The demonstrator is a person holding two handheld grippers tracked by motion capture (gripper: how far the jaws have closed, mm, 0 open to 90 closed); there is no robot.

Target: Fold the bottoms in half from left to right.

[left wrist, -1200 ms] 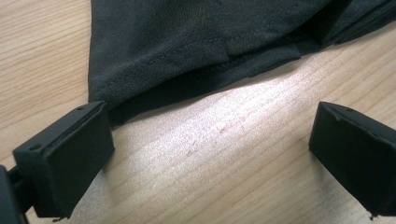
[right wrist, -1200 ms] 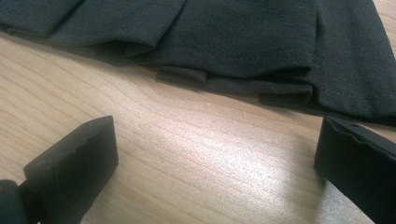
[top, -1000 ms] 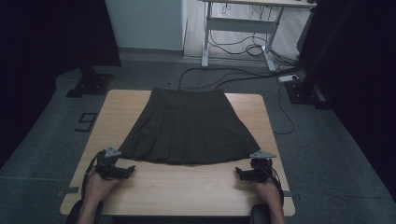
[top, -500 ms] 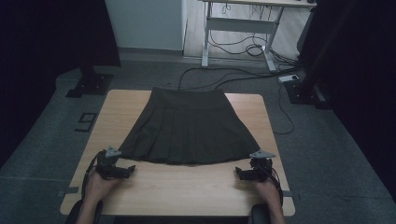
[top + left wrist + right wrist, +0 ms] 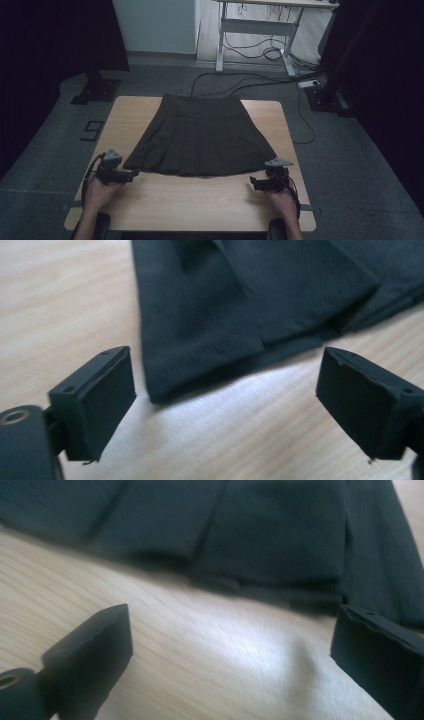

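Black skirt (image 5: pixel 200 135) flat on table (image 5: pixel 200 205) | L gripper (image 5: pixel 131 173) & R gripper (image 5: pixel 254 183) jaws spread, closing slightly, nothing between

High view looks down the table (image 5: pixel 200 200); both gripper views sit close, sharing the skirt (image 5: pixel 200 137) hem

Dark grey-black skirt (image 5: pixel 200 137) with straight pleat lines running down it, light brown wood counter (image 5: pixel 190 202) with thin grain stripes, black left gripper (image 5: pixel 131 173), black right gripper (image 5: pixel 254 183), grey floor (image 5: pixel 360 165)
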